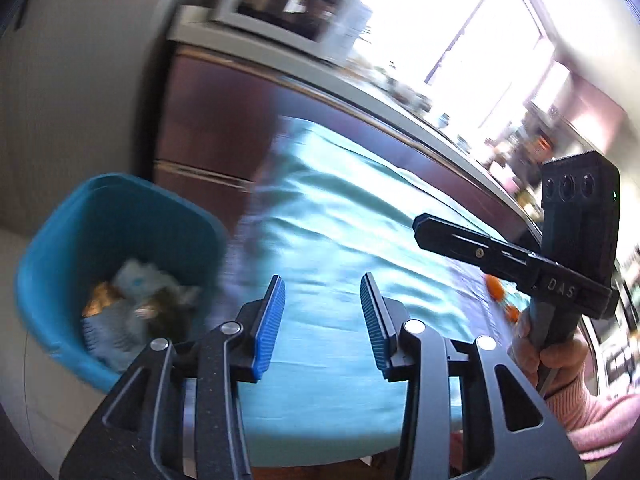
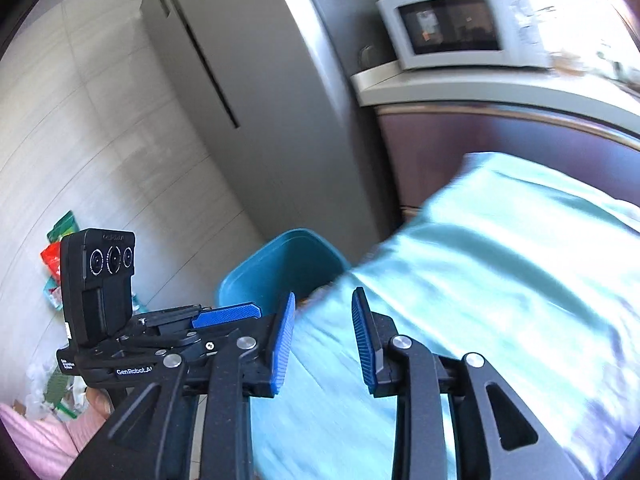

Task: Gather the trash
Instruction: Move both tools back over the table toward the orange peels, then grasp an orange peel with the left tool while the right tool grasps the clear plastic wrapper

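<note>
Your left gripper (image 1: 322, 320): part open, empty | right gripper (image 2: 323, 338): part open, empty | orange scraps (image 1: 496, 288) lie far right on teal tablecloth (image 1: 340, 220), nearer your right | blue bin (image 1: 120, 240) left.

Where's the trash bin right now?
The blue bin sits on the floor at the lower left of the left wrist view, beside the end of the teal-covered table. In the right wrist view it is at centre, near the grey fridge.
</note>
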`<state>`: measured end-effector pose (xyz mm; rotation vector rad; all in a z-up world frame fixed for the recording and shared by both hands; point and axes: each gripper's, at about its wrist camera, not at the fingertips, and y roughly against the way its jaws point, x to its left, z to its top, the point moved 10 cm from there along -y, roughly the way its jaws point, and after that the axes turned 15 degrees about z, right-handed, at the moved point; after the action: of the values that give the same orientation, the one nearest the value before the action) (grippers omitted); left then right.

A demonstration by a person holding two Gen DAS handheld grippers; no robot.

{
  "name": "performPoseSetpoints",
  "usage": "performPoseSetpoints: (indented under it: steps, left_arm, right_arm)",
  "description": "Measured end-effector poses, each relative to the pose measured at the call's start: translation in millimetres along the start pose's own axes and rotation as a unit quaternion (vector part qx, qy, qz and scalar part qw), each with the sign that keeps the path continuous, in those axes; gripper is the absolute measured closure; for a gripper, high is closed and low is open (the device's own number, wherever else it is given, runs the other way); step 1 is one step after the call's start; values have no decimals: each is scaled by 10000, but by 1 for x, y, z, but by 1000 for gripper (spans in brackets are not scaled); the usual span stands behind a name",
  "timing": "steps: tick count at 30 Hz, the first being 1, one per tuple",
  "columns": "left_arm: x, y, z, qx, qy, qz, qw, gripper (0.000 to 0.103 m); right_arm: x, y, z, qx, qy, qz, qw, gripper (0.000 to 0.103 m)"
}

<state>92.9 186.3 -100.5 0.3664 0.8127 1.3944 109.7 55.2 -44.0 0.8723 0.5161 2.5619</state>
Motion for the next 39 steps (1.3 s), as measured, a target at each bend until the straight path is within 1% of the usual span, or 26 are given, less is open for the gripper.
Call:
performPoseSetpoints:
  steps: [4, 8, 12, 16, 18, 20, 22, 23, 25, 28, 30, 33, 39]
  left_arm:
    - [-59, -9, -11, 155, -455, -389, 9981, 65]
    - [-114, -19, -23, 329, -851, -714, 9933, 65]
    - [-169, -28, -35, 451, -1210, -979, 9868, 65]
    - [-215, -40, -45, 582, -1506, -1182, 9798, 65]
    - [-236, -49, -47, 667, -1641, -1222, 9766, 65]
    - [-255, -56, -49, 719, -1770, -1291, 9730, 65]
    - [-277, -64, -50, 781, -1888, -1358, 9694, 65]
    - [-286, -66, -51, 814, -1917, -1398, 9680, 65]
    - [-302, -75, -51, 857, -1990, -1426, 9658, 65]
    - [-325, -87, -52, 894, -2122, -1365, 9635, 65]
    - [-338, -92, -52, 947, -2169, -1387, 9617, 65]
    - [-353, -103, -54, 996, -2279, -1301, 9598, 65]
    - [-367, -127, -59, 1272, -2306, -1181, 9574, 65]
  right_arm:
    - [-25, 57, -16, -306, -199, -443, 9984, 75]
    - [-52, 110, -33, -591, -451, -958, 9926, 75]
    - [-81, 161, -48, -874, -733, -1405, 9835, 75]
    - [-113, 208, -64, -1163, -1068, -1811, 9707, 75]
    - [-129, 226, -70, -1264, -1196, -1997, 9643, 75]
    - [-145, 245, -78, -1326, -1337, -2137, 9586, 69]
    - [-160, 258, -85, -1328, -1437, -2291, 9535, 68]
    - [-167, 261, -88, -1321, -1490, -2302, 9526, 65]
    - [-181, 266, -92, -1334, -1634, -2295, 9502, 63]
    - [-199, 268, -97, -1310, -1783, -2241, 9491, 58]
    - [-207, 268, -100, -1273, -1862, -2173, 9497, 58]
    - [-215, 264, -102, -1218, -1979, -2061, 9505, 58]
    - [-222, 258, -103, -1221, -2097, -1833, 9526, 58]
